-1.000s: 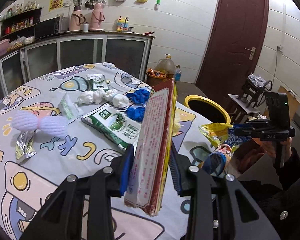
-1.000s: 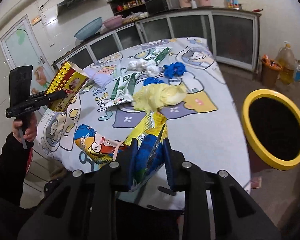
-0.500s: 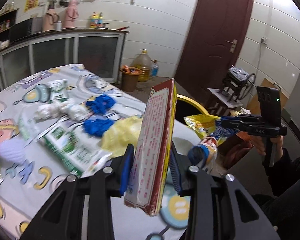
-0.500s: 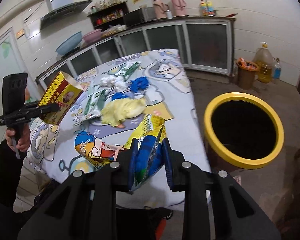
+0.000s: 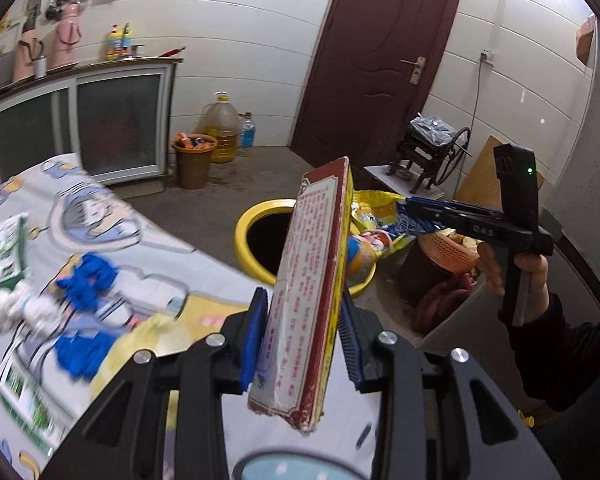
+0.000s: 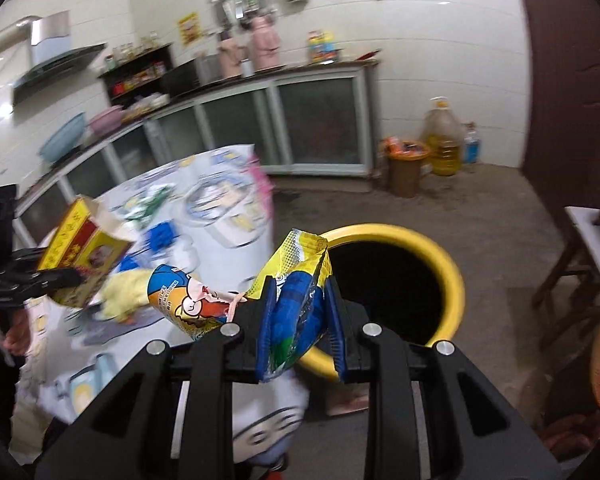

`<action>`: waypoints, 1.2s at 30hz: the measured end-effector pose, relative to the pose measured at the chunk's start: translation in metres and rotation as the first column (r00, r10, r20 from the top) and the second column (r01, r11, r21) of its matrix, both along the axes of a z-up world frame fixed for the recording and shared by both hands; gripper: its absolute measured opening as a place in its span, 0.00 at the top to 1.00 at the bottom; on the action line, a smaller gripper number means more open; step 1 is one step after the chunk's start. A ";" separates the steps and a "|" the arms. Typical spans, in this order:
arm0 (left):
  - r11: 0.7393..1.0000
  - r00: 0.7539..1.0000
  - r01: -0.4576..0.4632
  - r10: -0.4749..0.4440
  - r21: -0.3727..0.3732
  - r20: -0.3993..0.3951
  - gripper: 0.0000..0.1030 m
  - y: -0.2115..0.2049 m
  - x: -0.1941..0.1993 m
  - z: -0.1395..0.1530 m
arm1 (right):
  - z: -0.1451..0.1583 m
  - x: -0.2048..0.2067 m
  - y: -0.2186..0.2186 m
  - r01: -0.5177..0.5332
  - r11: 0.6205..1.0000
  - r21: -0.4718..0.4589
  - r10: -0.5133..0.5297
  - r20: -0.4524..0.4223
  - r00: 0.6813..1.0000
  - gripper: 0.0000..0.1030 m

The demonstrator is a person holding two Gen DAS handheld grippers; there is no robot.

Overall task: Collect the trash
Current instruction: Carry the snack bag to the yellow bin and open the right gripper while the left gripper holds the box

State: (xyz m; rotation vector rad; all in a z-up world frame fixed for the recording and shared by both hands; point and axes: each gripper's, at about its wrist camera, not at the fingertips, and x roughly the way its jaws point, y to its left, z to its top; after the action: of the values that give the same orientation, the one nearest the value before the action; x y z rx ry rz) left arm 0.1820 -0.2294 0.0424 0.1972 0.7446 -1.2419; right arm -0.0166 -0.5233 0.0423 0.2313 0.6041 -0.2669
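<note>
Left gripper [image 5: 302,344] clamps our red box [image 5: 314,280], right gripper [image 6: 300,314] a snack bag [image 6: 296,300], nearing the yellow bin [image 6: 440,256]; litter remains on the surface [image 5: 204,276] lower left.

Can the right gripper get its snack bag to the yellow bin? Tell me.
Probably yes. The right gripper grips the snack bag just short of the yellow bin, whose open mouth has nothing blocking it.

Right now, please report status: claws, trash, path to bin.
Left claw shut on red box. Right claw shut on snack bag. Yellow bin open beside the table; nothing blocking.
</note>
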 end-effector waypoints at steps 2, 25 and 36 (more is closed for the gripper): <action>1.000 1.000 0.015 -0.015 -0.003 -0.013 0.68 -0.022 0.005 -0.002 | -0.003 0.004 -0.016 0.043 0.999 -0.014 -0.043 -0.011 0.999 0.77; 0.997 0.990 -0.056 0.062 0.046 -0.130 0.62 -0.201 0.057 -0.062 | -0.093 0.057 -0.098 0.241 0.970 -0.008 -0.238 -0.190 0.952 0.76; 0.987 0.983 -0.162 0.161 -0.010 -0.088 0.13 -0.171 0.055 -0.046 | -0.087 0.030 -0.101 0.311 0.950 -0.010 -0.308 -0.171 0.936 0.50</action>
State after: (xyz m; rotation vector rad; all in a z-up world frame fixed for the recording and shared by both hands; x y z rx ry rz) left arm 0.2366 -0.4007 -0.0033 0.0670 0.8090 -1.1076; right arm 0.0131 -0.6244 -0.0447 0.3230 0.7405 -0.5918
